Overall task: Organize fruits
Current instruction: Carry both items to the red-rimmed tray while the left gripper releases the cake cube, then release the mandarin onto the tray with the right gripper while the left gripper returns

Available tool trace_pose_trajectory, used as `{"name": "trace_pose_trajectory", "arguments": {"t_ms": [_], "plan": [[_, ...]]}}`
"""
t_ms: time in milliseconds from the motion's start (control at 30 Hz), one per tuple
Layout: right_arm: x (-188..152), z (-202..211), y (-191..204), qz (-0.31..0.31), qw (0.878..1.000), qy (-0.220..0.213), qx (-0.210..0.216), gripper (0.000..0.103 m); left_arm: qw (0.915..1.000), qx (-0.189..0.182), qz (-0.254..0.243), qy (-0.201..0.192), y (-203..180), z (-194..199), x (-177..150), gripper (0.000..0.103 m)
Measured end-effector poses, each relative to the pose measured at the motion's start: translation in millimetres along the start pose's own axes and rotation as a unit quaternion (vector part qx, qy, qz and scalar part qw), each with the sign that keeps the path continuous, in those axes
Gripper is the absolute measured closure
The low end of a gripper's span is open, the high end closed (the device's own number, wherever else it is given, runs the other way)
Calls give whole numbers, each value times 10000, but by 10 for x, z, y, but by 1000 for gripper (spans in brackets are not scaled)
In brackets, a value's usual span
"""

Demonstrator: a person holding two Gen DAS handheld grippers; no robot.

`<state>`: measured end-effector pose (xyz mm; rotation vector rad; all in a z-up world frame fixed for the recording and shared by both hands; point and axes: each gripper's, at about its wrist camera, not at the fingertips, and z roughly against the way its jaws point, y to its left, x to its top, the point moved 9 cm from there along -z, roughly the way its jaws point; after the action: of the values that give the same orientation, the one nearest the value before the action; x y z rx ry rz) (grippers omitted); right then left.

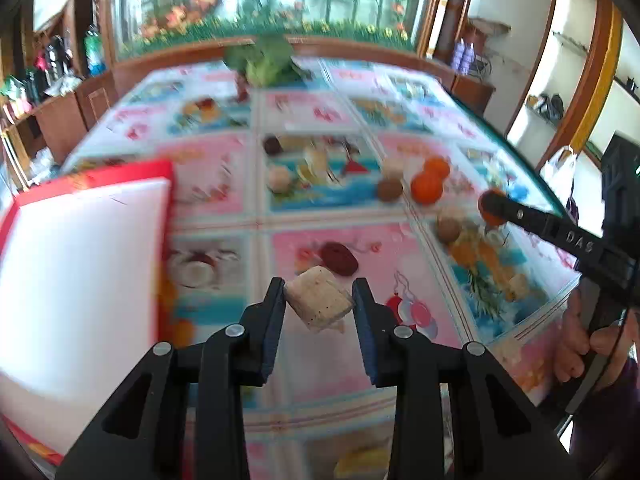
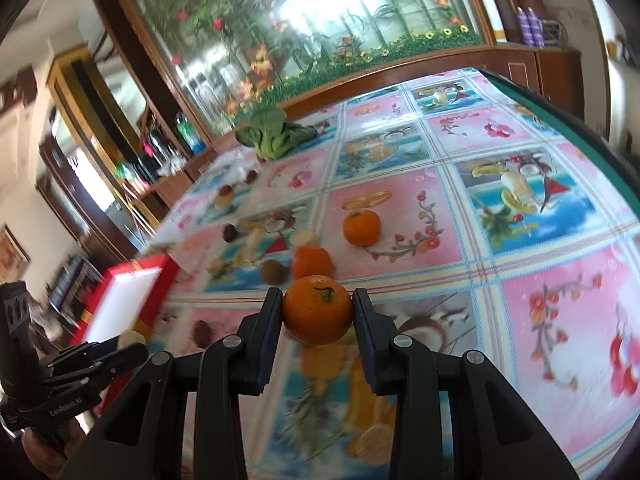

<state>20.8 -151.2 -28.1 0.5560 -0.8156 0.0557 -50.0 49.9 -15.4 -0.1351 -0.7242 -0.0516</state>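
Above the tablecloth, pale fruit chunk tilted, long axis diagonal.

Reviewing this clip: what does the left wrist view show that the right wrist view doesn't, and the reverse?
Only the left wrist view: the left hand-held gripper shut on a pale speckled fruit piece, and a dark red fruit just beyond.

Only the right wrist view: the right hand-held gripper clamping an orange, with its stem visible, and another orange alone on a pink square.

Both: the red-rimmed white box, the leafy greens, the patterned tablecloth.
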Motion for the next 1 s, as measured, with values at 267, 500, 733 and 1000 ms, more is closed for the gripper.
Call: {"name": "trace_pose_trajectory", "arguments": {"t_ms": [267,500,733,1000], "plan": [[-288,-107,1002,573,9956,365,652,68,9948,828,321,-494,765,602,-85,67],[-728,-415,2172,1274,9748,993,1535,68,9866,1407,768,-308,1475,754,-490,67],[-1082,-760,2718,1846,9591,1459,1573,68,9815,1632,998,-58,1768,760,-782,67],[-1277,-878,2693,2156,9547,1646,1226,65,9714,2015,1257,-77,1992,874,-910,40]]}}
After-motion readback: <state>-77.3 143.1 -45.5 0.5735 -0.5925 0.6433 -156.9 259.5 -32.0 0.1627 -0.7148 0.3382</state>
